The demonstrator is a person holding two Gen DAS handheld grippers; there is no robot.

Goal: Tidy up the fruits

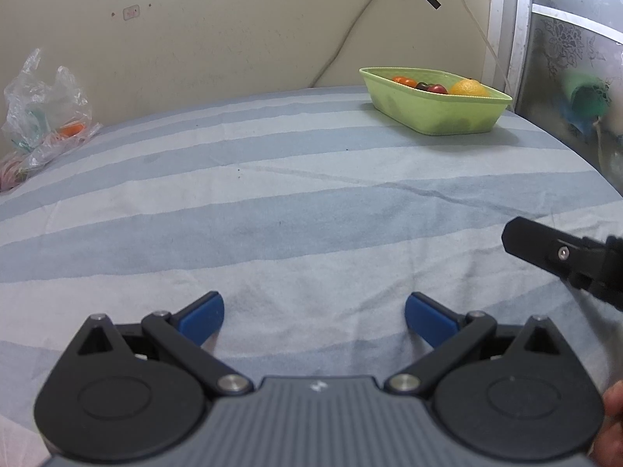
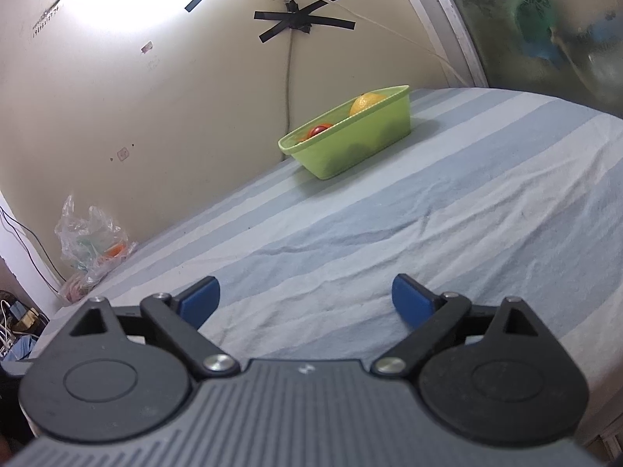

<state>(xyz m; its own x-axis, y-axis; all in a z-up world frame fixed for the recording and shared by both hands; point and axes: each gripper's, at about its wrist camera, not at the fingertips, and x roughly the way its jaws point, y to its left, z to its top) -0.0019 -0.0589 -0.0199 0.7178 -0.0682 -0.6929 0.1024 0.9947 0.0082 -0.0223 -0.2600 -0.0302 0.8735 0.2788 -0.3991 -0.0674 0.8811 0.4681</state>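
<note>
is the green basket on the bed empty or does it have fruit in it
It has fruit in it. The green basket holds a yellow-orange citrus, a red fruit and an orange one. How full below the rim, cannot tell.

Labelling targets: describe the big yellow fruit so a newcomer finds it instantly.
On the striped bedsheet, near the back wall, sits a light green basket. The yellow-orange citrus lies at its end nearest the window frame. It is far larger than the small red and orange fruits beside it.

Both wrist views look forward and down, low over the striped bed, sharing the green basket at one o'clock.
</note>
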